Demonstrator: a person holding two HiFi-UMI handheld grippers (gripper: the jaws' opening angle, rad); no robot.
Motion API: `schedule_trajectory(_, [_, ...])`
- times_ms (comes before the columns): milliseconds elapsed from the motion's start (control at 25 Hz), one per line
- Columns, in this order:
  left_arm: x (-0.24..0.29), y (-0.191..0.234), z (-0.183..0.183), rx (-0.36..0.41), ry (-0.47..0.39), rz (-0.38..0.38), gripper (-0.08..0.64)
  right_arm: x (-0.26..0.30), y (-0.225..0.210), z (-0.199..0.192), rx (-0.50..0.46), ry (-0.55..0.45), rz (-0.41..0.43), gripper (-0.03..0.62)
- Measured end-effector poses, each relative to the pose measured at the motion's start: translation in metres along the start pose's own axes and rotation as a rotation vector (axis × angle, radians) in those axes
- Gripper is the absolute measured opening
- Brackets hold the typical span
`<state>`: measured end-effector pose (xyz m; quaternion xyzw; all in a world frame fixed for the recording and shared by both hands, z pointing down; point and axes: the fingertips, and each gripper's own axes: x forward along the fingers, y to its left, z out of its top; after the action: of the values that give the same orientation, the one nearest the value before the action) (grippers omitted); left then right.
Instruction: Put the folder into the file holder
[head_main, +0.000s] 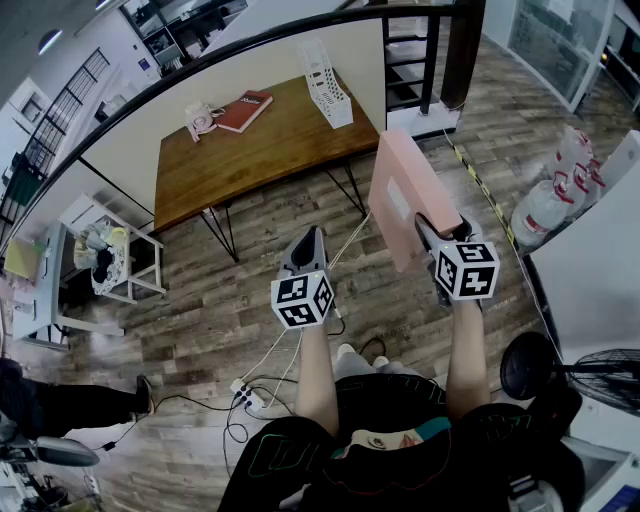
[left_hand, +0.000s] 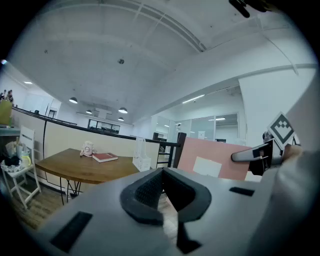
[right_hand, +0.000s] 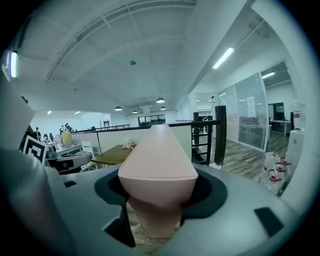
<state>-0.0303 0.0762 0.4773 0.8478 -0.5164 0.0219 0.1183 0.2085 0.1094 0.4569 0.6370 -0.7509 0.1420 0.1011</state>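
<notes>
A pink folder (head_main: 400, 195) with a white label is held upright in the air by my right gripper (head_main: 428, 232), which is shut on its lower edge. In the right gripper view the folder (right_hand: 160, 165) fills the space between the wide-set jaws (right_hand: 159, 192). The white slotted file holder (head_main: 327, 85) stands on the right end of a wooden table (head_main: 250, 160), well ahead of both grippers. My left gripper (head_main: 307, 243) hangs over the floor to the folder's left, shut and empty. In the left gripper view (left_hand: 162, 192) I see the folder (left_hand: 210, 160) and the file holder (left_hand: 141, 156).
A red book (head_main: 243, 110) and a white-pink object (head_main: 200, 118) lie on the table's far left. A black railing (head_main: 300, 30) curves behind the table. Packed water bottles (head_main: 560, 185) and a fan (head_main: 610, 375) stand at right, a white rack (head_main: 110, 255) at left, cables (head_main: 250, 395) on the floor.
</notes>
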Motion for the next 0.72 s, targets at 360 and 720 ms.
schedule_trajectory(360, [0.003, -0.005, -0.002, -0.001, 0.006, -0.019, -0.003, 0.006, -0.001, 0.000, 0.028, 0.014, 0.003, 0.287])
schedule_trajectory(720, [0.004, 0.002, 0.024, 0.013, -0.059, -0.006, -0.003, 0.009, -0.003, 0.024, 0.027, -0.043, 0.006, 0.287])
